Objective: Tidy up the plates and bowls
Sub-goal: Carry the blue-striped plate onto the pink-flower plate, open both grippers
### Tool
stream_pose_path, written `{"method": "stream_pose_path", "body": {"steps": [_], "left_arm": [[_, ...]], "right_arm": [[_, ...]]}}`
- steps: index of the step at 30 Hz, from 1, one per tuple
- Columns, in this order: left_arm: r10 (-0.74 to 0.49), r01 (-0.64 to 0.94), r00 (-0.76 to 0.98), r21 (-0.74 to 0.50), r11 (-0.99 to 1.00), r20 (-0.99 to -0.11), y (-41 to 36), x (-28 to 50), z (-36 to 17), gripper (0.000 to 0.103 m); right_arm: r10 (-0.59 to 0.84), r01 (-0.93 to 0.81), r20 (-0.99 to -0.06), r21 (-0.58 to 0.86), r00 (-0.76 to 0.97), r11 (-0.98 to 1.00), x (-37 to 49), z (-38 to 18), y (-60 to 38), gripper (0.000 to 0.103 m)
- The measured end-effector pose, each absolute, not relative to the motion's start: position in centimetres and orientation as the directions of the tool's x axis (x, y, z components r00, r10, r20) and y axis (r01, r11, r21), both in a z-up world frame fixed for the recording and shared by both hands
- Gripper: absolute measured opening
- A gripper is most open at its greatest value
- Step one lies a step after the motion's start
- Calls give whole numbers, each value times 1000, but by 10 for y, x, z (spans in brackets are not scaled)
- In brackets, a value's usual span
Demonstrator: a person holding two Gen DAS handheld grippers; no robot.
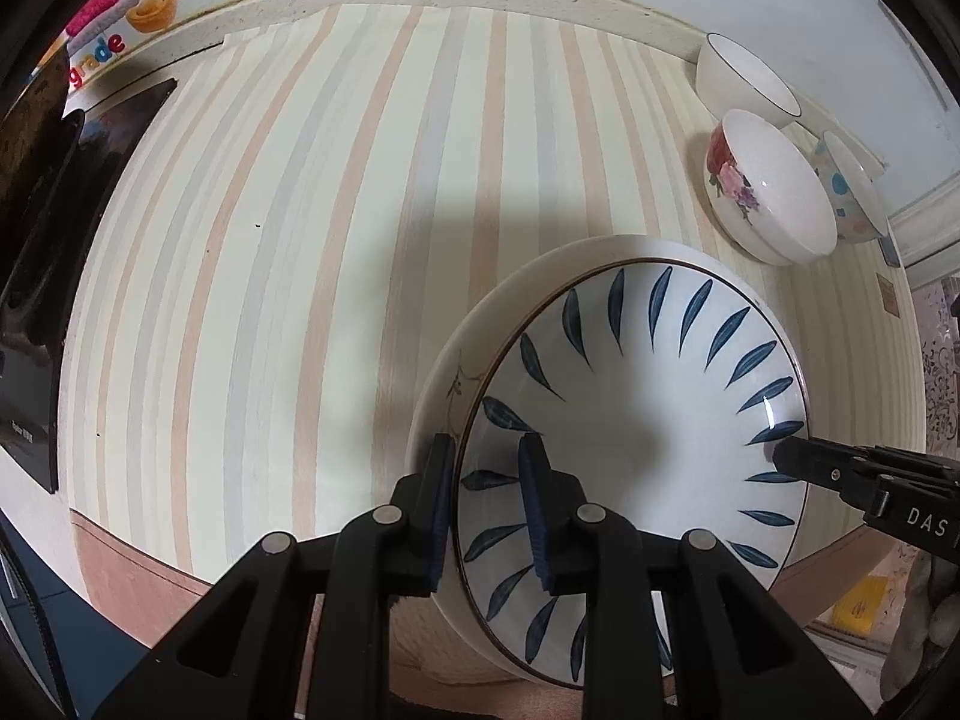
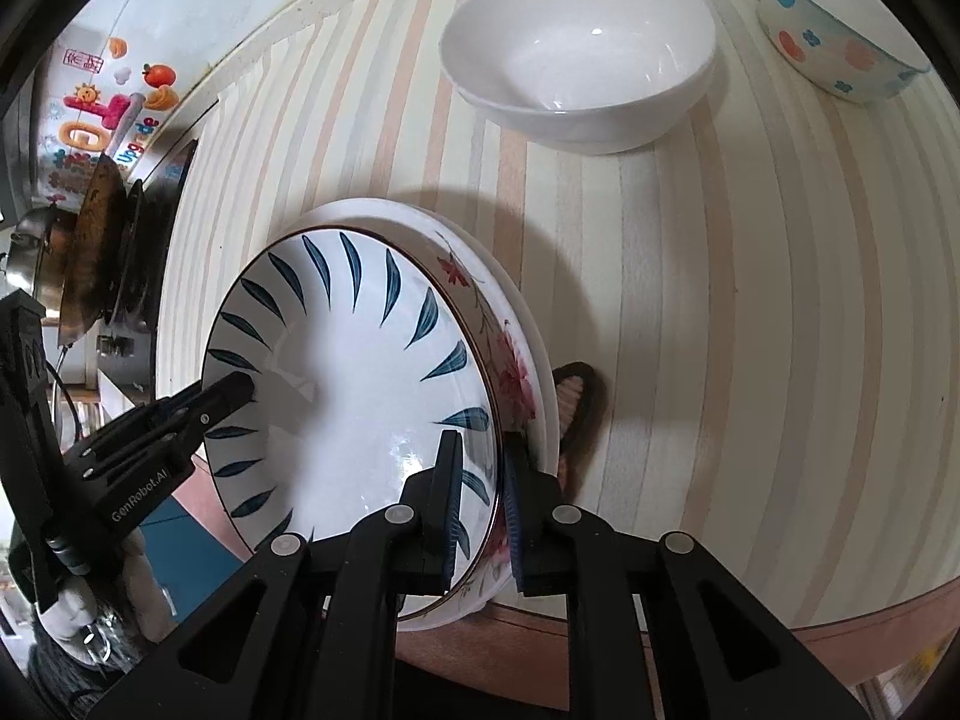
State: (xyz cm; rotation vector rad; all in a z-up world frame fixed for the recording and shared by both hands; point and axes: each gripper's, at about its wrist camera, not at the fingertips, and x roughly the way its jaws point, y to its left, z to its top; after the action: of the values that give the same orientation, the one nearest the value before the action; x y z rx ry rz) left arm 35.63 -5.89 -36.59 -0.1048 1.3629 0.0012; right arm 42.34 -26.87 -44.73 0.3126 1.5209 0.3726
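Note:
A blue-leaf plate (image 1: 630,420) lies on top of a floral plate (image 1: 462,372) on the striped table. My left gripper (image 1: 489,504) is shut on the blue-leaf plate's left rim, one finger inside, one outside. My right gripper (image 2: 480,492) is shut on the same plate's right rim (image 2: 360,372), above the floral plate (image 2: 510,372). Each gripper shows in the other's view: the right gripper (image 1: 792,456) at the plate's right edge, the left gripper (image 2: 240,390) at its left edge.
Three bowls stand at the table's far right: a white bowl with a dark rim (image 1: 750,78), a rose-patterned bowl (image 1: 774,186) and a dotted bowl (image 1: 852,192). The white-inside bowl (image 2: 576,54) and dotted bowl (image 2: 834,18) show ahead. A stove with pans (image 2: 90,252) is at the left.

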Motion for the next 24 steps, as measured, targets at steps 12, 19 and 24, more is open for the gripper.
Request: {"method": "stream_pose_path", "body": {"steps": [12,19,24], "left_arm": [[-69,-113,197,-93,989,-978,-58,349,-371,21],[-46,-117,211,-72,990,-976,-59,348,-364,21],[-34,-84,274,-59,995,-961,-66,335,-335,21]], "right_arm": [[445,-10,-895,445,36,895,420,-444,-274,20],[438,-18,-898,437,54,899,416,-436,-272,30],[397,-33,-913,396,91,918,404,-422,-269,31]]}}
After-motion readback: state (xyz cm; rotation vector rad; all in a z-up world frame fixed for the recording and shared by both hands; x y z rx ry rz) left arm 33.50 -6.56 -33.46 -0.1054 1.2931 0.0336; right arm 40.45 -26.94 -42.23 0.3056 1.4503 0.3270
